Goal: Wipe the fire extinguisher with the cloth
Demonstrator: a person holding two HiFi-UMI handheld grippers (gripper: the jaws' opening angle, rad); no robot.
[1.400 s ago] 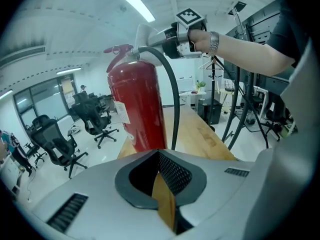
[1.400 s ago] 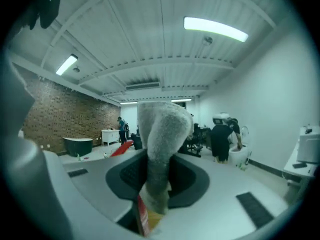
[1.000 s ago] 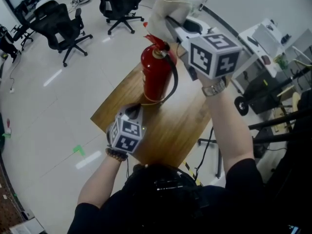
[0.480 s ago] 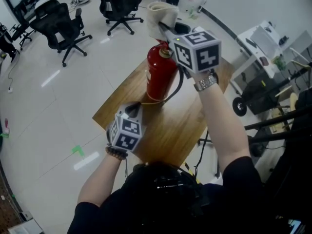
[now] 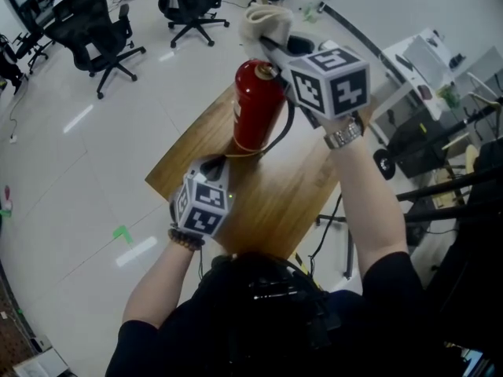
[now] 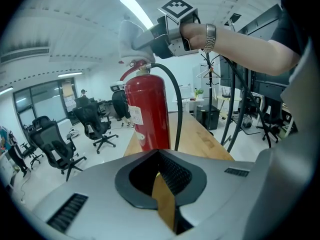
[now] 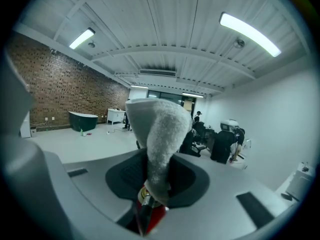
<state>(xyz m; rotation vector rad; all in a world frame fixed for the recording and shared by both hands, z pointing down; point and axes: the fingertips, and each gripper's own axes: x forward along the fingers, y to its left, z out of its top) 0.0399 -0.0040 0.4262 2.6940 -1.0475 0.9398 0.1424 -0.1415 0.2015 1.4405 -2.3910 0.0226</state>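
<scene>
A red fire extinguisher [image 5: 255, 104] stands upright on the wooden table [image 5: 275, 195]; the left gripper view shows it straight ahead, the extinguisher [image 6: 147, 111] close by. My right gripper [image 5: 272, 44] is shut on a white cloth [image 5: 263, 20] and holds it against the valve at the top. In the right gripper view the cloth [image 7: 157, 134] sticks up from the right gripper [image 7: 154, 186], with the extinguisher's red top [image 7: 150, 214] just below. My left gripper [image 5: 213, 168] rests low by the extinguisher's base, jaws shut and holding nothing; in its own view the left gripper [image 6: 164, 186] frames only a sliver of table.
A black hose [image 5: 288, 128] loops down the extinguisher's right side. Black office chairs [image 5: 86, 26] stand on the floor beyond the table's left edge. A white cart [image 5: 424, 69] and black stands are at the right.
My right gripper has brought the cloth down and slightly left onto the extinguisher's top. The left gripper has stayed by the base.
</scene>
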